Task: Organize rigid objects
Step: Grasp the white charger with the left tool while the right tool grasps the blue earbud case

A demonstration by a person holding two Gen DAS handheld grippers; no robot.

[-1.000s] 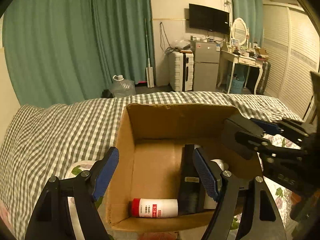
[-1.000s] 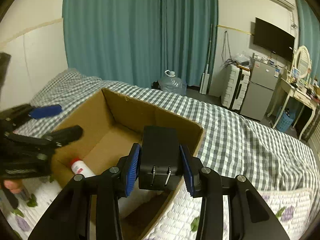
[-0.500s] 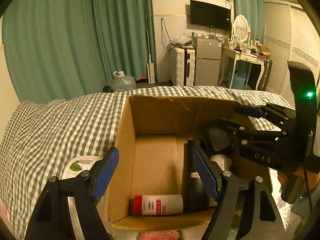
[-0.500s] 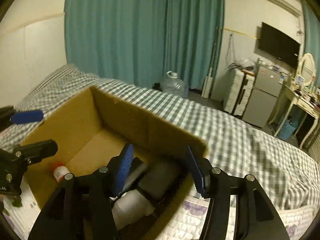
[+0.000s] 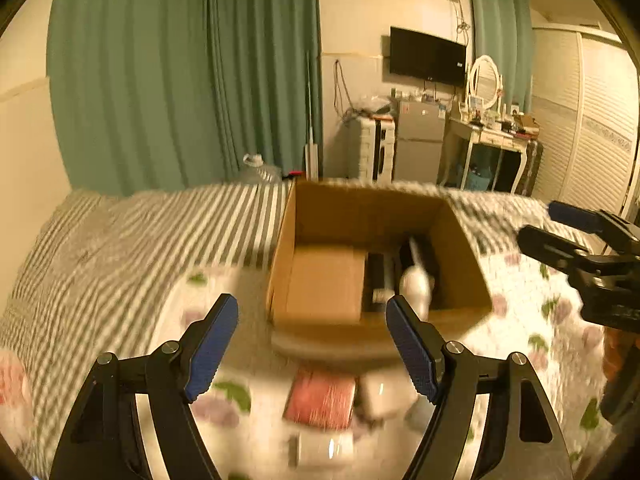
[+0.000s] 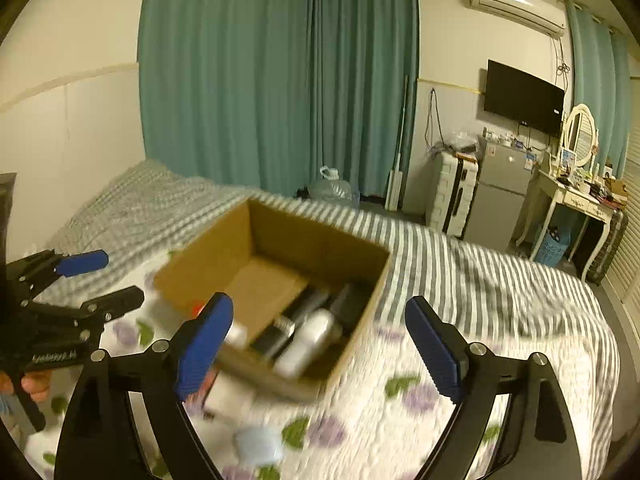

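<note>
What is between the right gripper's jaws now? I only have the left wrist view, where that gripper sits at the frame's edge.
Observer: Nothing. The right gripper is opening, its blue pads bare, in front of the brown cardboard box.
Operator: Anything in the box's front corner? Its wall blocks me.
Observer: A small red spot shows there, too blurred to identify.
Operator: Anything loose near that gripper?
Observer: A pale blue object lies on the floral quilt, also blurred.
</note>
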